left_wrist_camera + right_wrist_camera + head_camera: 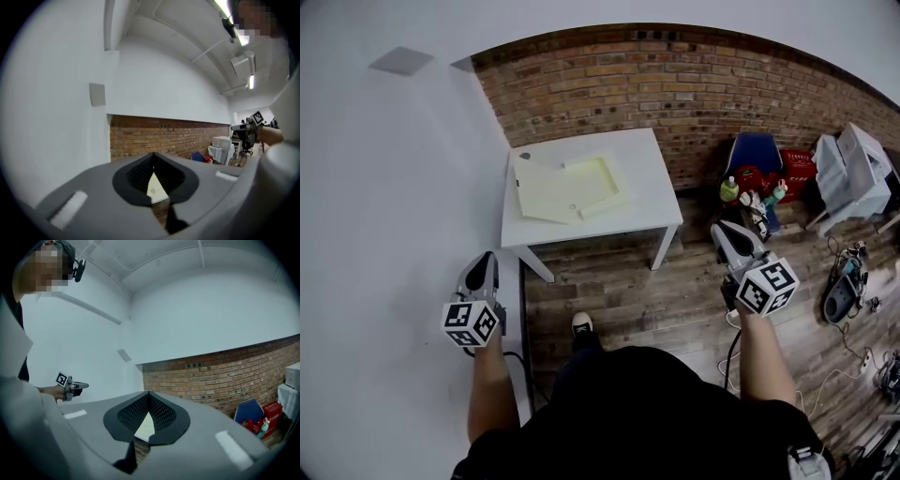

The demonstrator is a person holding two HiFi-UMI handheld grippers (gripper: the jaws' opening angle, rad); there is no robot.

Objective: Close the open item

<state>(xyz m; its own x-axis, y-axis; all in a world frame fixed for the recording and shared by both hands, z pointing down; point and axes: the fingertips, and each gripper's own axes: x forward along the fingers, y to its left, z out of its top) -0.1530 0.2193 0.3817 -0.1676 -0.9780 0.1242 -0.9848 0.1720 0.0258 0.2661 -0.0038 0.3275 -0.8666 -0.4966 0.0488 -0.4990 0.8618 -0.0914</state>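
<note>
Task item: a flat, pale yellow box [572, 187] lies open on the white worktop [649, 192], towards its left half. The lid is swung out flat to the left and the shallow tray sits to the right.
Worktop: a small white table against the brick wall [675, 84], its left edge close to the white wall [394, 187]. The box is the only sizeable thing on it.
Left gripper [487, 258]: held in the air at the left, well short of the worktop and apart from the box. It points roughly level towards the wall side. In the left gripper view its jaws are pressed together at the tips [152, 154] with nothing between them.
Right gripper [720, 229]: held in the air to the right of the worktop, over the wooden floor [619, 291], clear of the box. In the right gripper view its jaws meet at the tips [149, 393] and pinch nothing.
Each from the other: the right gripper shows small at the far right of the left gripper view [248, 124], and the left one at the far left of the right gripper view [70, 386].
Person: stands back from the worktop in a dark top, one shoe [581, 323] showing on the floor.
Surroundings: a blue chair [755, 150] with bottles in front of it and a red basket [797, 169] stand by the brick wall to the right. Cables trail over the floor further right.
</note>
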